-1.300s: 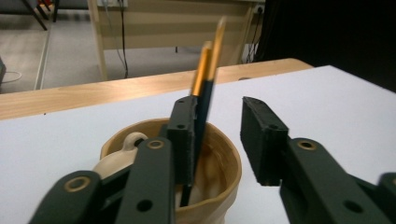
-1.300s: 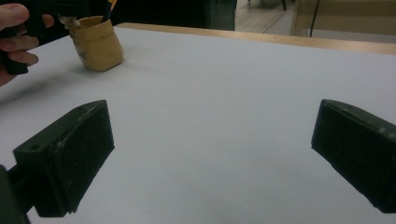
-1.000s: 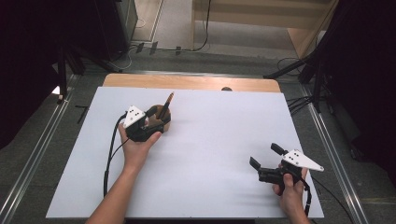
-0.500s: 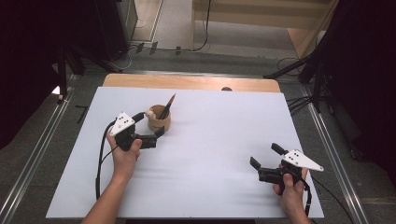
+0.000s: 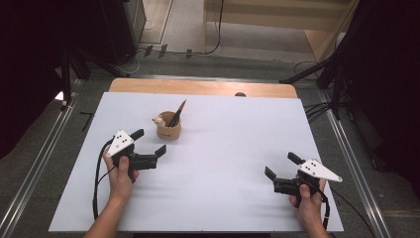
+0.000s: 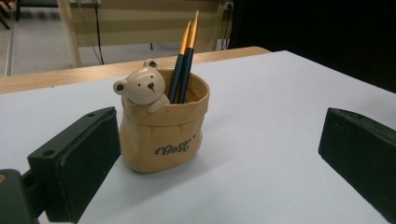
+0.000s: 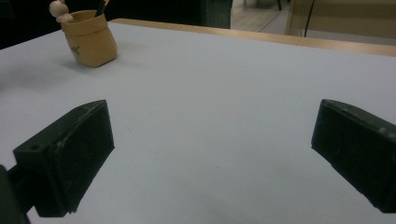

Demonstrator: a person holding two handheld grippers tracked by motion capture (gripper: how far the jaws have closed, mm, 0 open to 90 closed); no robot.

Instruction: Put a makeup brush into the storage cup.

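Your left gripper [image 5: 149,147] had just been opening its jaws, nothing between them, with the bear pencil cup [image 6: 163,122] standing just ahead, nearer its left jaw. Your right gripper [image 5: 279,171] sat wide open and empty. A careless sweep forward could have tipped the cup and spilled its pencils [image 6: 185,58].

A tan, sack-shaped pen holder [image 6: 162,133] is seen, lettered in dark script on its front, with a cream bear [image 6: 141,87] marked by dark eyes and nose at its rim. Two dark blue pencils [image 6: 183,70] with orange ends are held in it. The desk [image 5: 237,148] is covered in white, edged with light wood. Black fingers [image 6: 79,154] are shown.
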